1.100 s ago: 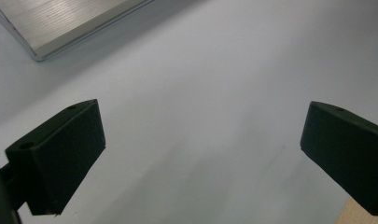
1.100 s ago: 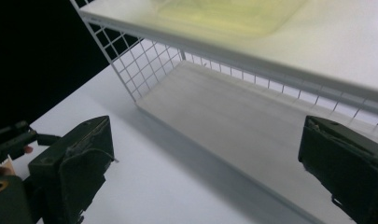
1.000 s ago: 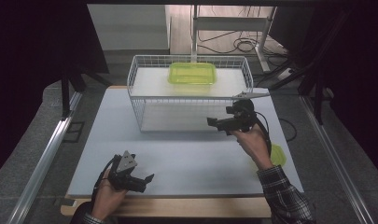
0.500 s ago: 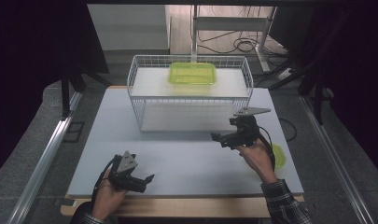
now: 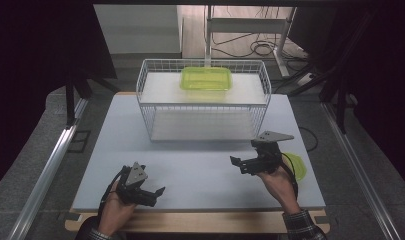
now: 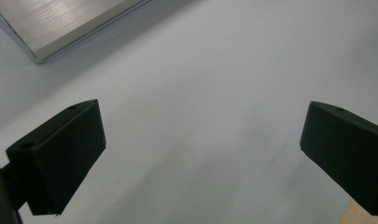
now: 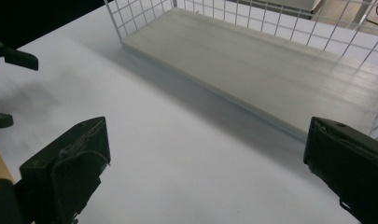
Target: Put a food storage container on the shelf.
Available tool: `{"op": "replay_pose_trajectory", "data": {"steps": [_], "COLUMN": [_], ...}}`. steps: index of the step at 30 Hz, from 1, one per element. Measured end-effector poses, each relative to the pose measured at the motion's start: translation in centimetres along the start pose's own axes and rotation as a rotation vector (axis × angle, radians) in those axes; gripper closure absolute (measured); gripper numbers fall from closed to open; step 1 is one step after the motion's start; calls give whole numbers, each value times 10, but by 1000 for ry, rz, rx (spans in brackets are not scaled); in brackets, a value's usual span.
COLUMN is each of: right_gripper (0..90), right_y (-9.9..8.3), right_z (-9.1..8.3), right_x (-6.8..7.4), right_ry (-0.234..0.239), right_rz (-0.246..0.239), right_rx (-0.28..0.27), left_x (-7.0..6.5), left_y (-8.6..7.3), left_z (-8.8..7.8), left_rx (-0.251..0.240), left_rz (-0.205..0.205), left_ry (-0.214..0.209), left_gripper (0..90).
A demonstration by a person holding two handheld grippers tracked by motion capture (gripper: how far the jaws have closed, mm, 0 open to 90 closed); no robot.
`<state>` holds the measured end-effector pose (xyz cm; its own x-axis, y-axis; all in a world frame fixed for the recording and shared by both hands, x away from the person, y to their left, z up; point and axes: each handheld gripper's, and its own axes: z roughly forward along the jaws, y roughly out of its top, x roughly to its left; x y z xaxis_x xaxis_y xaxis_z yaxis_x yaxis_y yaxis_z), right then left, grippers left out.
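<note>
On the pale table (image 5: 200, 175), a green lid (image 5: 296, 166), seemingly, is seen right of the spread-jawed right gripper (image 5: 244, 165); the left gripper (image 5: 151, 195), likewise spread, is held lower left.

A white wire basket (image 5: 202, 100) stands at the back of the pale grey table (image 5: 200, 175); a yellow-green plastic lidded container (image 5: 206, 78) lies inside it, at the rear.

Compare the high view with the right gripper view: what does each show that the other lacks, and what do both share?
High view alone: the green container on the wire rack's upper shelf, a green lid on the table beside the right gripper, and the person's hands. Right gripper view alone: its own black jaws up close, standing wide apart with nothing between. Both: the white wire rack, its lower shelf, the table and the left gripper.
</note>
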<state>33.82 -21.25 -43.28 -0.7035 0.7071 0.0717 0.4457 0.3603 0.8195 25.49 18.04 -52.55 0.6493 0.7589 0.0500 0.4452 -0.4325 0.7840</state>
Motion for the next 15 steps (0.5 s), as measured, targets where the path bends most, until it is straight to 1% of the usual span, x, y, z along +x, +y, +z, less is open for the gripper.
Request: {"op": "replay_pose_trajectory", "data": {"steps": [1, 2, 5, 6, 10, 13, 15], "right_gripper": [5, 5, 4, 3, 3, 3, 3], "right_y": [-1, -4, -8, -10, -21, -30, -36], "right_z": [0, -1, -1, -2, 0, 3, 5], "right_x": [0, 1, 2, 3, 10, 13, 15], "right_ry": [-2, -9, -8, -12, -32, -8, -10], "right_rz": [-1, 8, 12, 8, -14, -14, -21], "right_rx": [3, -4, -8, -5, 10, 22, 29], "left_x": [0, 0, 0, 0, -1, -1, -2], "left_y": [0, 0, 0, 0, 0, 0, 0], "left_z": [0, 0, 0, -1, 1, 2, 2], "left_rx": [0, 0, 1, 7, 18, 26, 25], "left_rz": [1, 3, 12, 20, 28, 35, 38], "left_ry": [0, 0, 0, 2, 3, 6, 8], "left_gripper": [0, 0, 0, 0, 0, 0, 0]}}
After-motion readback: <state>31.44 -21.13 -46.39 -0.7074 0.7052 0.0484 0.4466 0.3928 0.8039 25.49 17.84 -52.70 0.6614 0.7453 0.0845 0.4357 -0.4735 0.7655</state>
